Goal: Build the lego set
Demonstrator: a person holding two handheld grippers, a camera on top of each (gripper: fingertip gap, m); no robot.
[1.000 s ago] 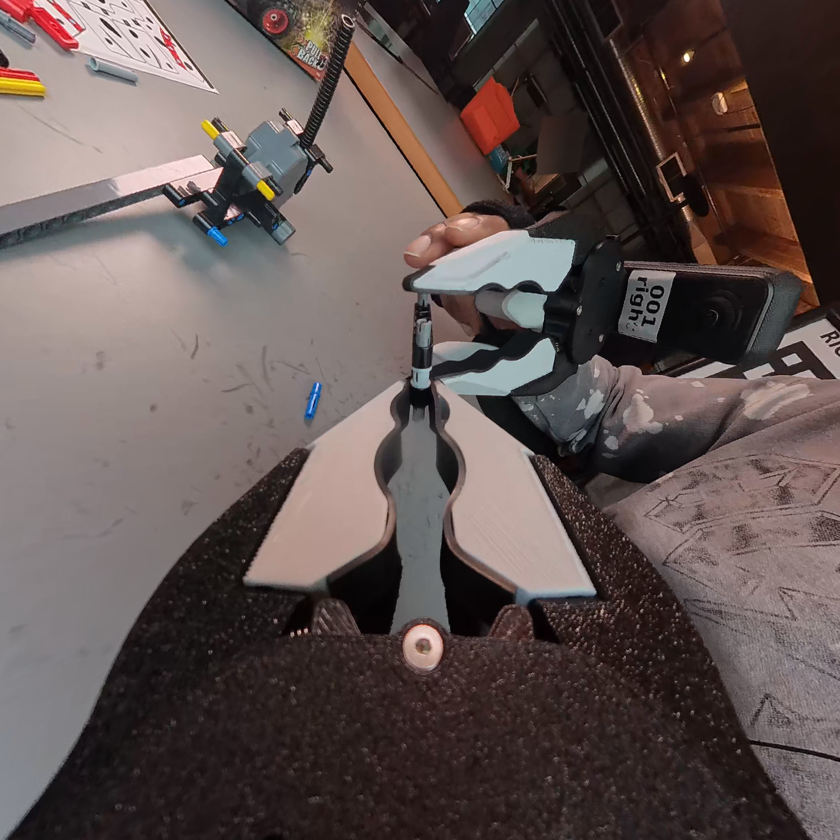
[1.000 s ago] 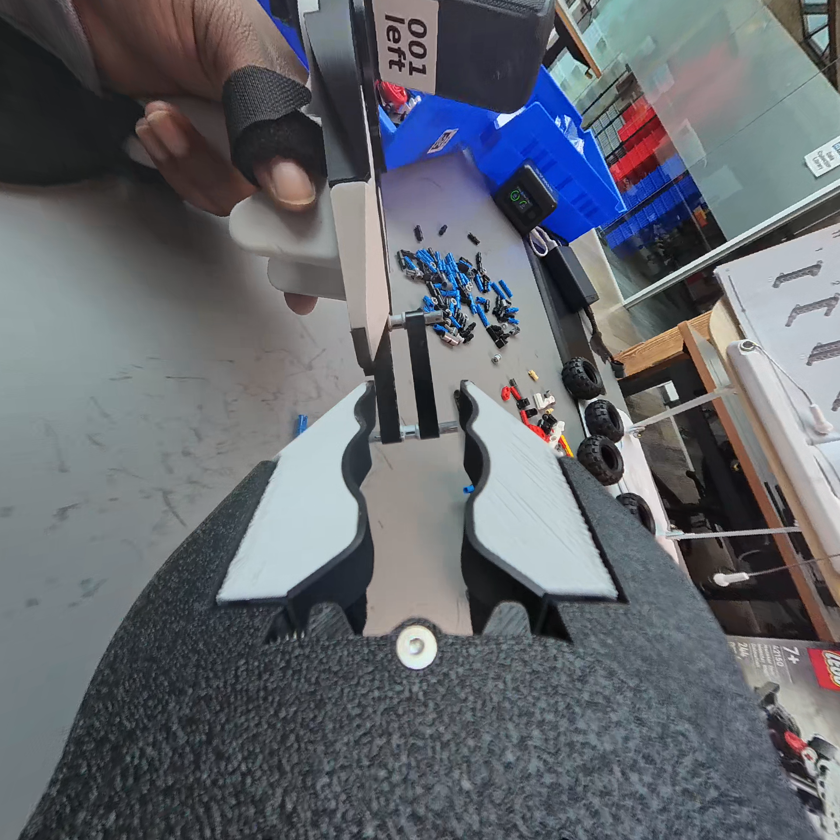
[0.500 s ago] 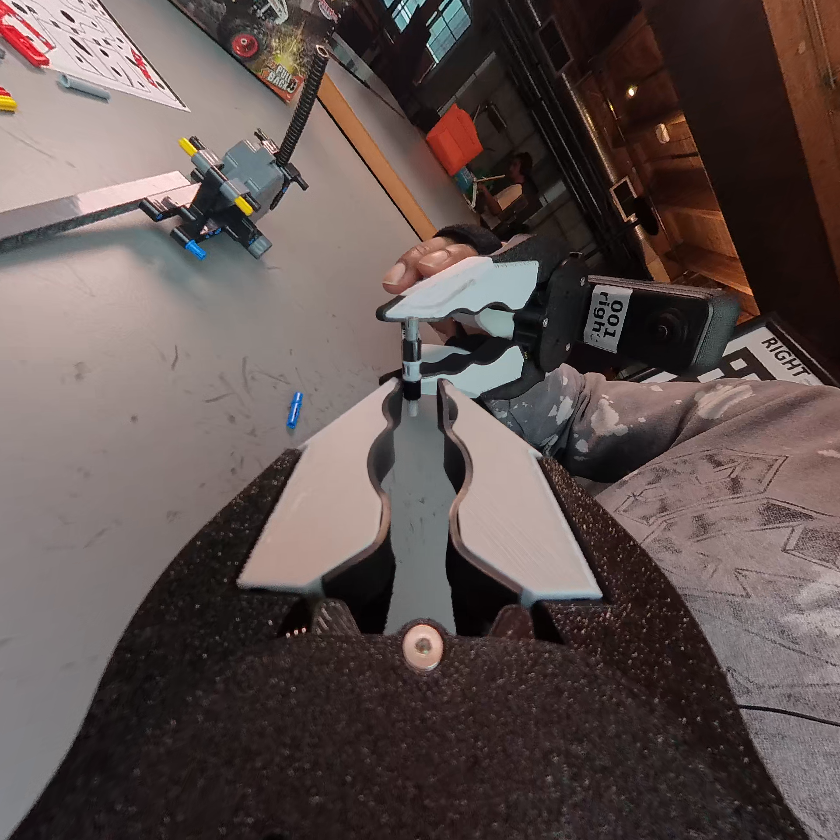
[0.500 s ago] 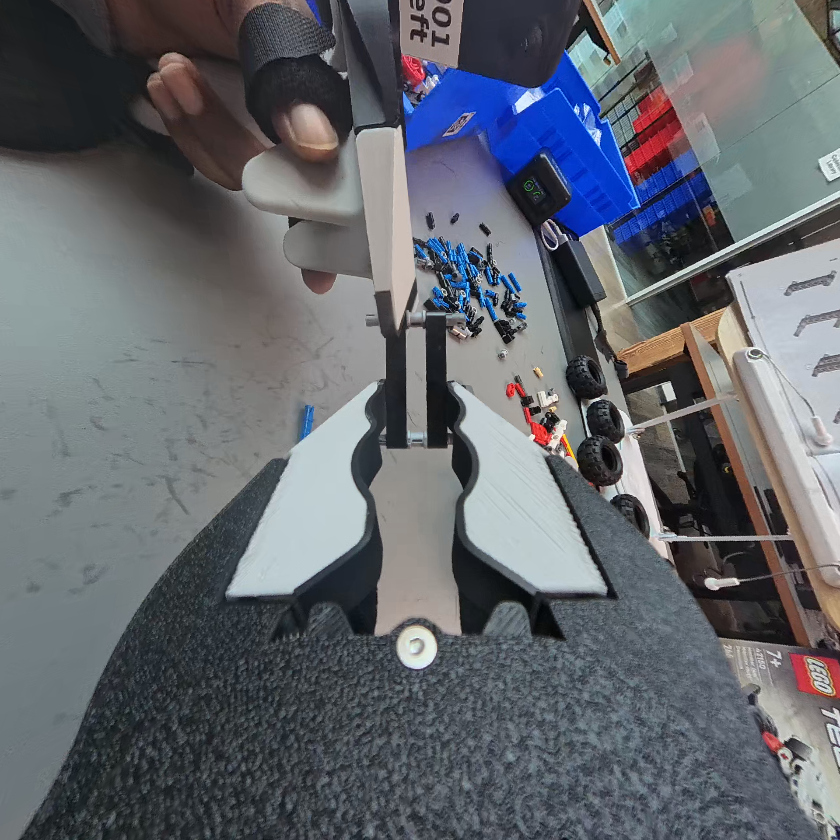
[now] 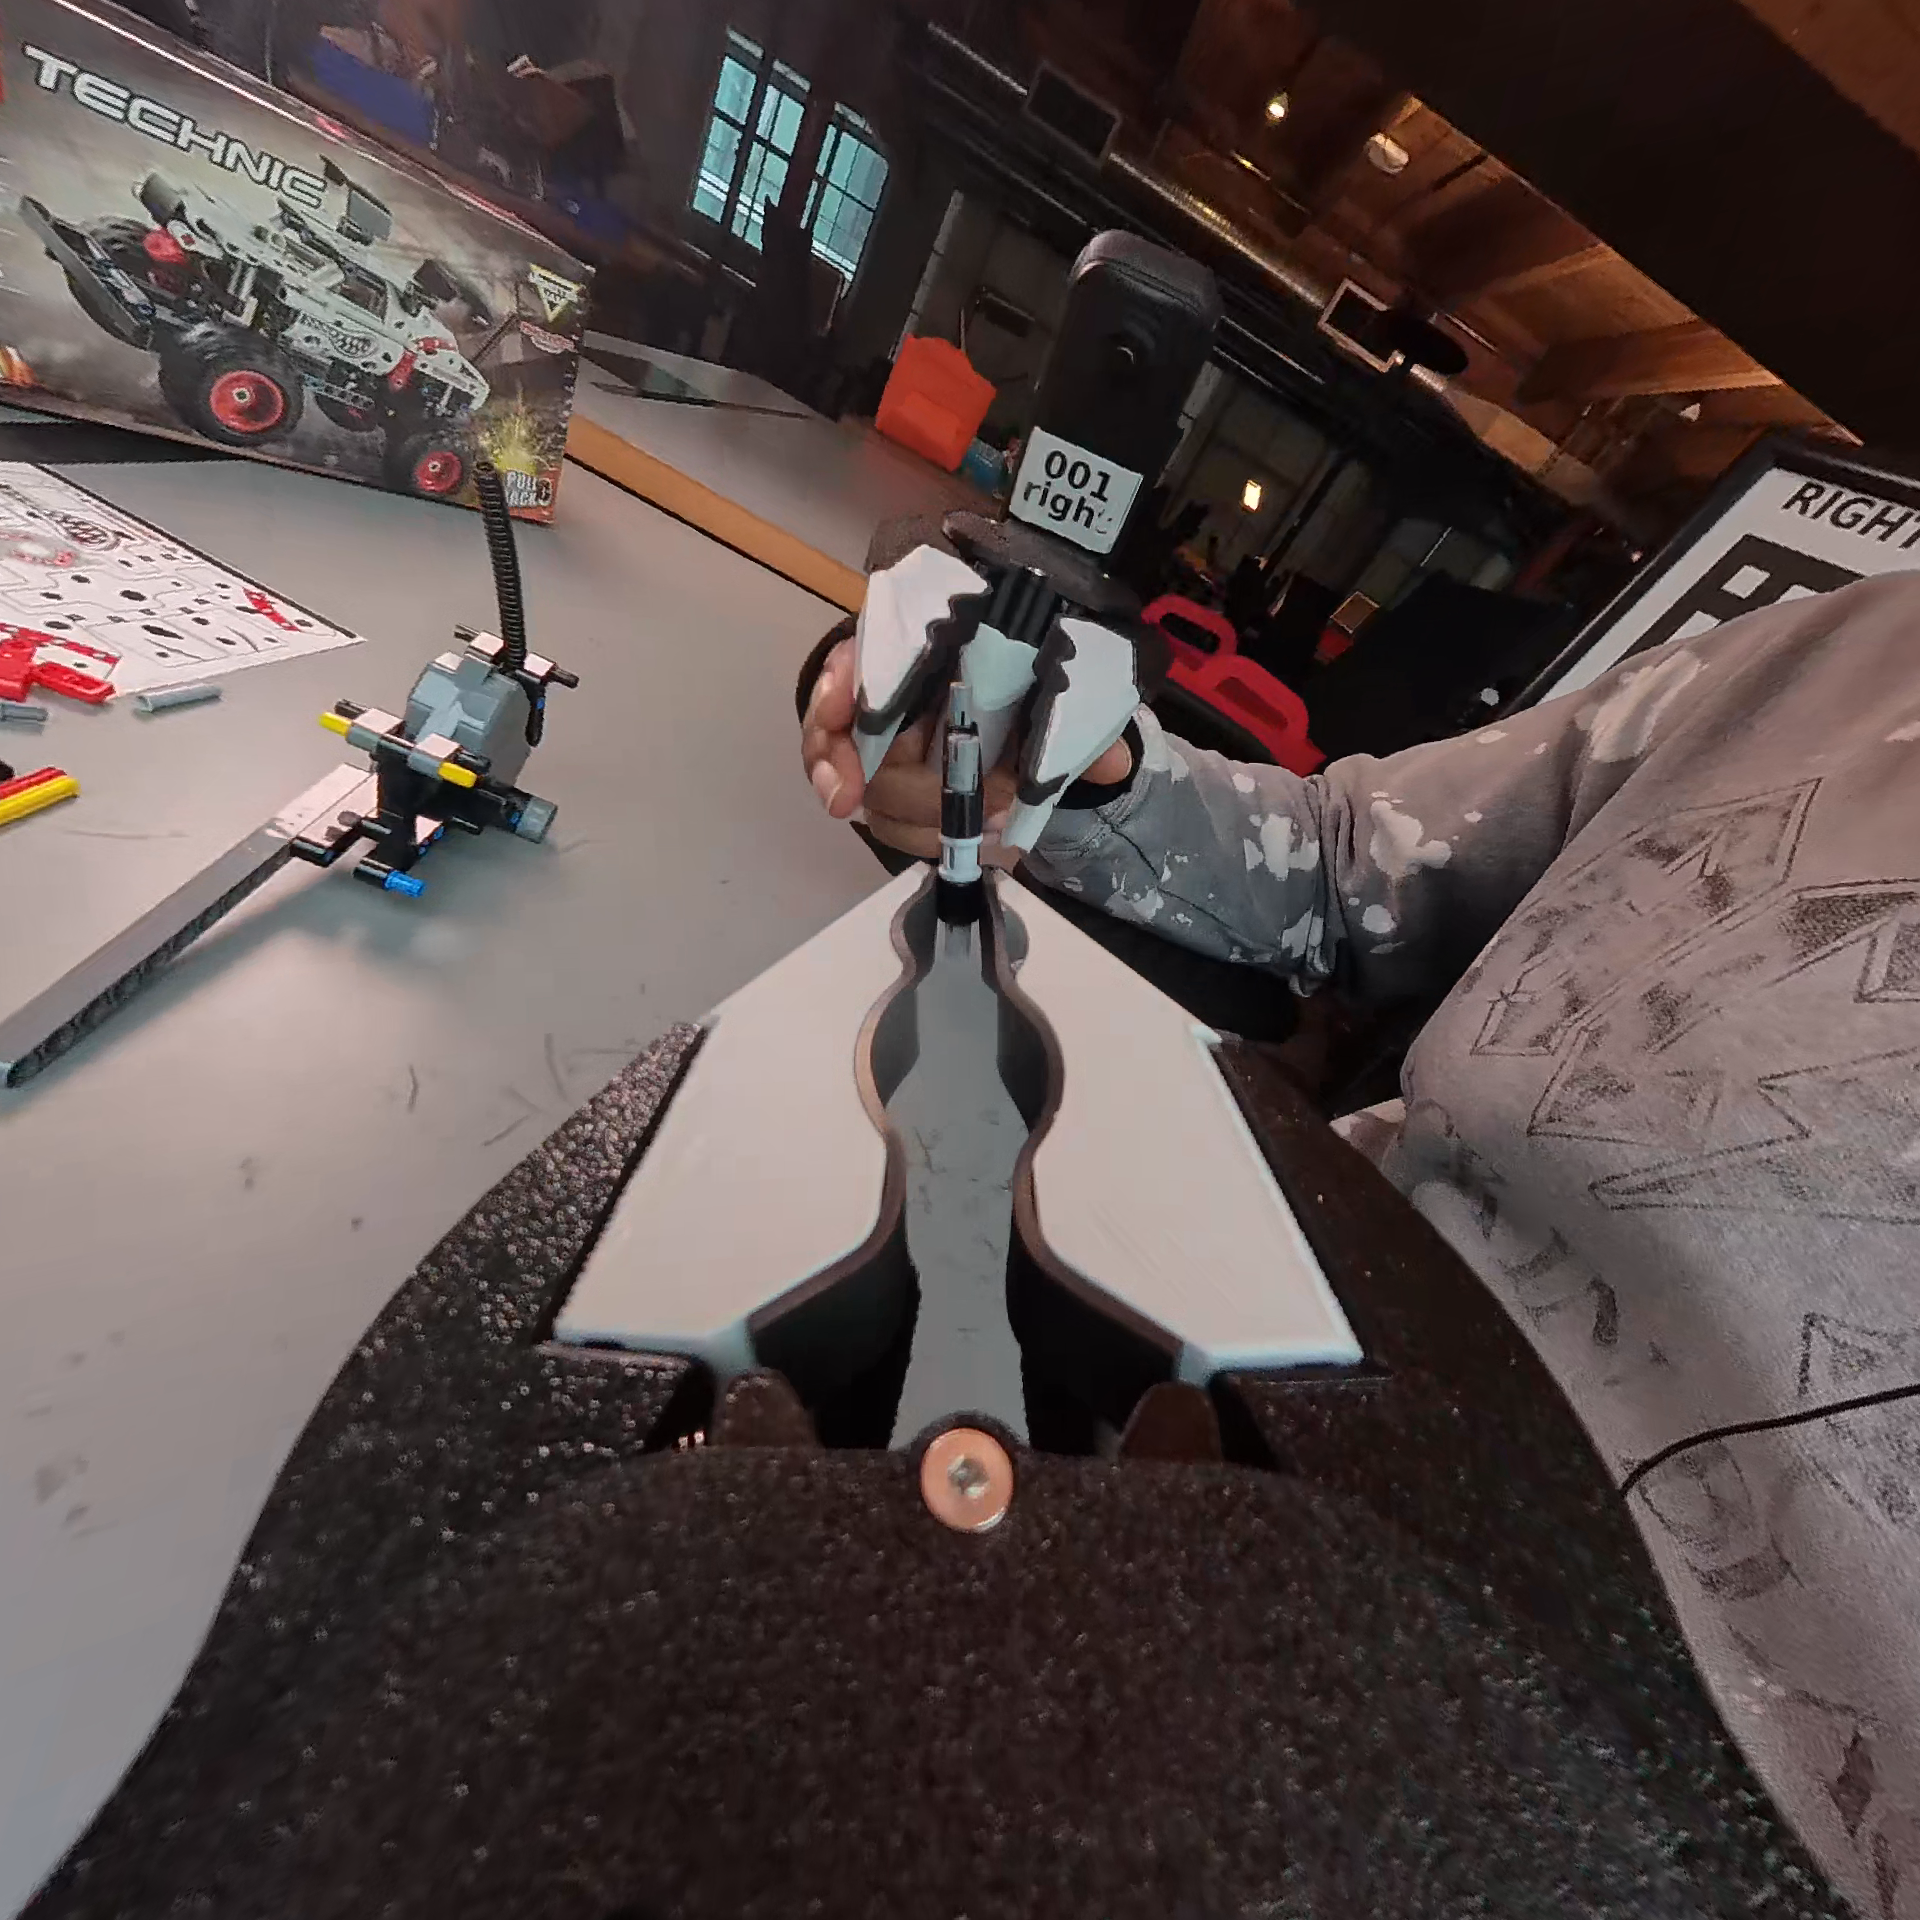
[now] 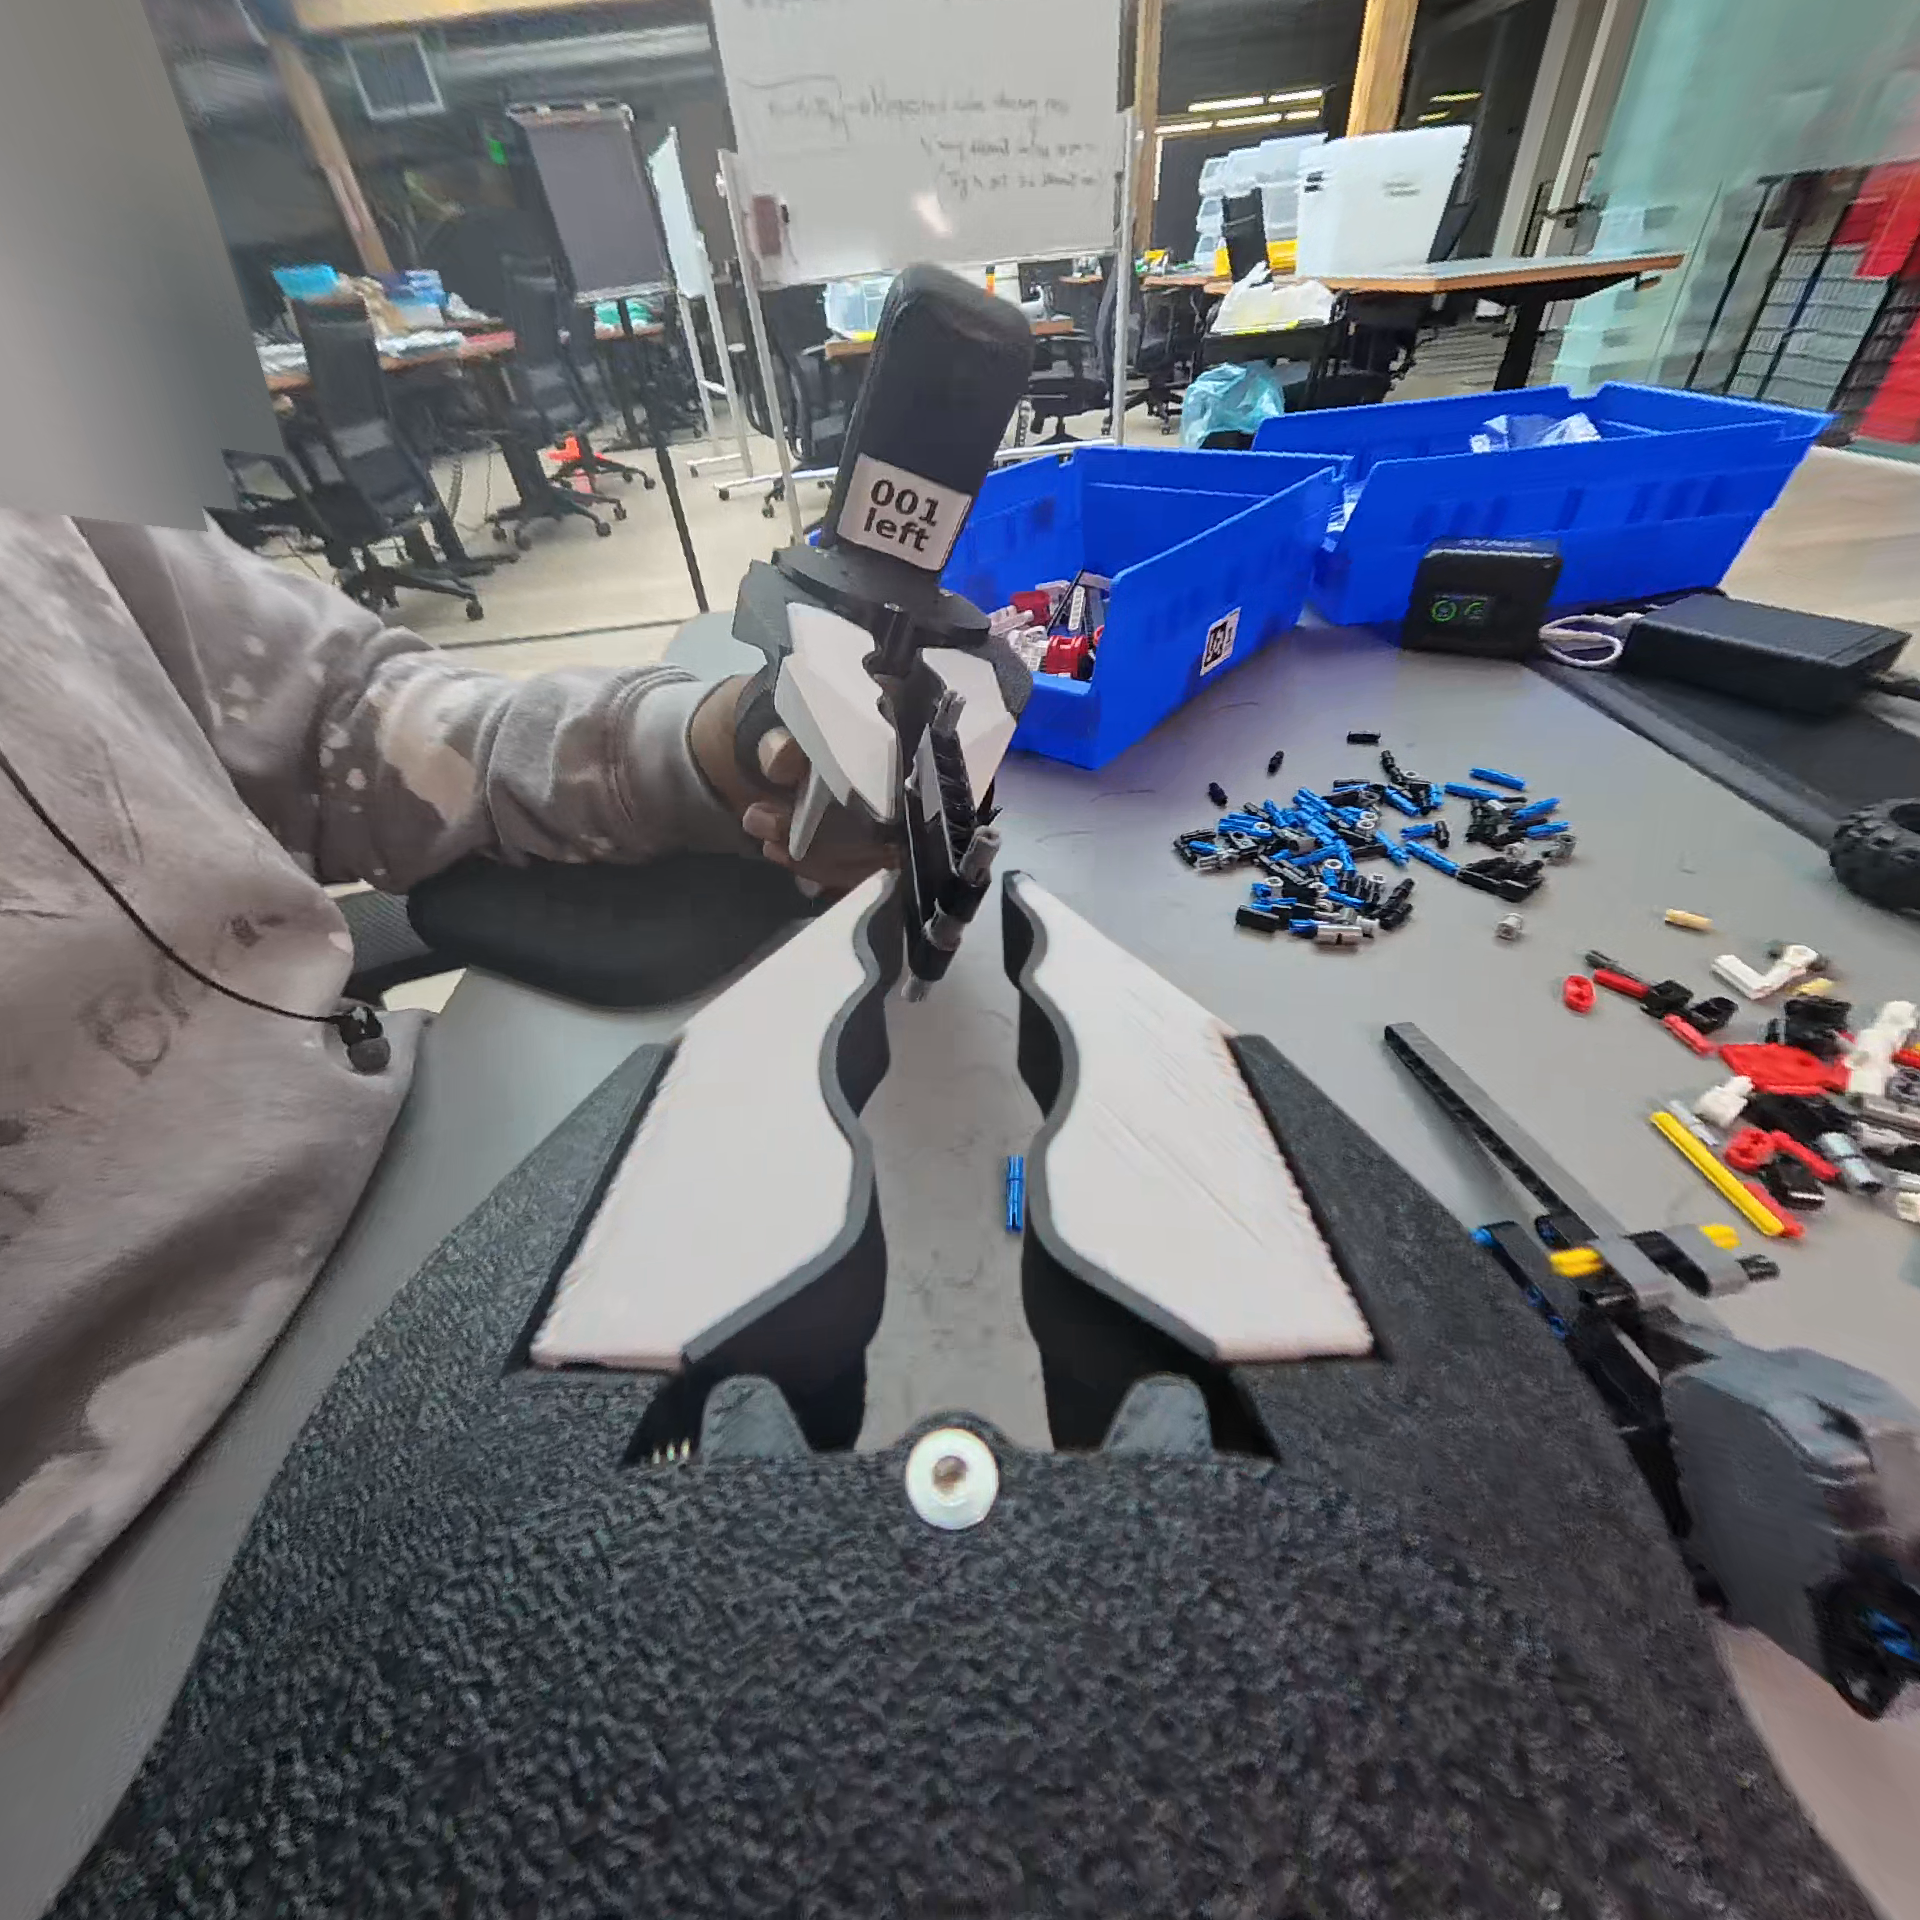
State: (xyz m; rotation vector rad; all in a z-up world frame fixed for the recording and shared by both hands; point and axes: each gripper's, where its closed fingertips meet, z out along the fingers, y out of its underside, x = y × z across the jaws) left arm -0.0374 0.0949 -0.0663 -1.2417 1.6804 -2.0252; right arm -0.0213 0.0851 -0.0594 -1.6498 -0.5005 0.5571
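A small assembly of two black beams joined by grey axles (image 5: pixel 958 790) hangs in the air over the table's near edge. My left gripper (image 5: pixel 956 888) is shut on its near end. My right gripper (image 6: pixel 948 894) is open, and the assembly's lower end (image 6: pixel 940 883) sits between its fingertips, close to the left finger. In the left wrist view the right gripper (image 5: pixel 943 805) faces me with its fingers spread either side of the assembly. A partial build with a grey motor block (image 5: pixel 457 748) stands on the table to the left.
A long black beam (image 5: pixel 156 966) lies beside the build. The set's box (image 5: pixel 291 312) and a printed sheet (image 5: pixel 135 592) are at the back left. The right wrist view shows a pile of blue and black pins (image 6: pixel 1371 842), loose red, white and black pieces (image 6: pixel 1808 1081), blue bins (image 6: pixel 1164 582), a tyre (image 6: pixel 1881 852) and one blue pin (image 6: pixel 1013 1193). Both grippers' tips are close together, under 4 cm apart.
Both grippers have turned upright with the assembly between them. My right gripper, shut on the beams half a second ago, has opened. My left gripper keeps its hold.
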